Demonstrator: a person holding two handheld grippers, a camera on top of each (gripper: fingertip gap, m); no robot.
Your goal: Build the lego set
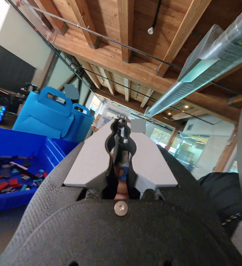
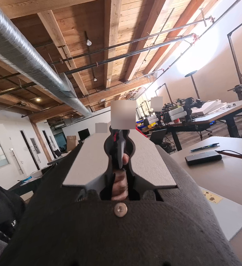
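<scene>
Both grippers tilt toward the ceiling mid-assembly. The left gripper [image 1: 121,122] pinches a small grey-black lego piece [image 1: 121,125]; the right gripper [image 2: 118,131] clamps a grey-and-red lego part [image 2: 119,141]. Next, probably, mating them; the blue plastic bin of loose bricks [image 1: 16,144] sits lower left.

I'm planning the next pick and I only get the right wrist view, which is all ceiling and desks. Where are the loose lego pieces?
Observer: In a blue bin, low on the left of the left wrist view, beside the left gripper.
Operator: What colours are in it?
Observer: The lego pieces are mostly red, light blue, black and white. They lie loose and unsorted, and are somewhat blurred.
Operator: Anything behind the bin?
Observer: Two light blue bags with cut-out handles stand just behind it.
</scene>
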